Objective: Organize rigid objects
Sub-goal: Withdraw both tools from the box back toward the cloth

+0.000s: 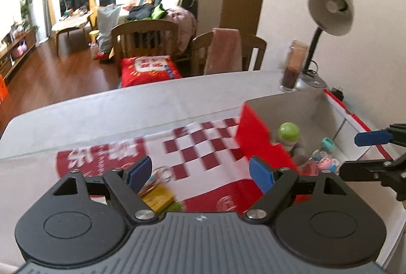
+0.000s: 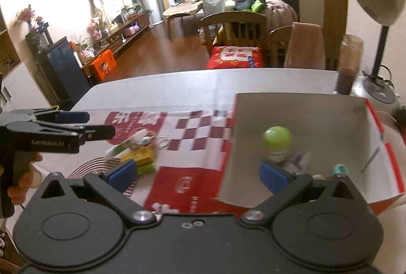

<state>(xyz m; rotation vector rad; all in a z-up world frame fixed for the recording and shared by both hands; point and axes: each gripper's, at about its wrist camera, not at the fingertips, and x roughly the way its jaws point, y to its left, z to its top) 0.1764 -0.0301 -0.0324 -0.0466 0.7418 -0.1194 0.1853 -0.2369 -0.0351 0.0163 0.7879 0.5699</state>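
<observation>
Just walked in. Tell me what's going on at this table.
A person holds a two-finger gripper in each hand, sorting small items into a red cardboard box with a white inside. A green-capped bottle and a few small toys already sit in the box. A yellow packet and other bits lie in a pile on the red-and-white checked cloth. The left gripper and right gripper are both open, holding nothing.

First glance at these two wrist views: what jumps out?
The red box with white inner walls, on the right of the table, already holds a green-capped bottle and small pastel items. Left of it, on the red-and-white checkered cloth, lies a loose pile with a yellow box. Both tongs are open and empty: left tongs over the cloth, right tongs at the box's near-left corner.
</observation>
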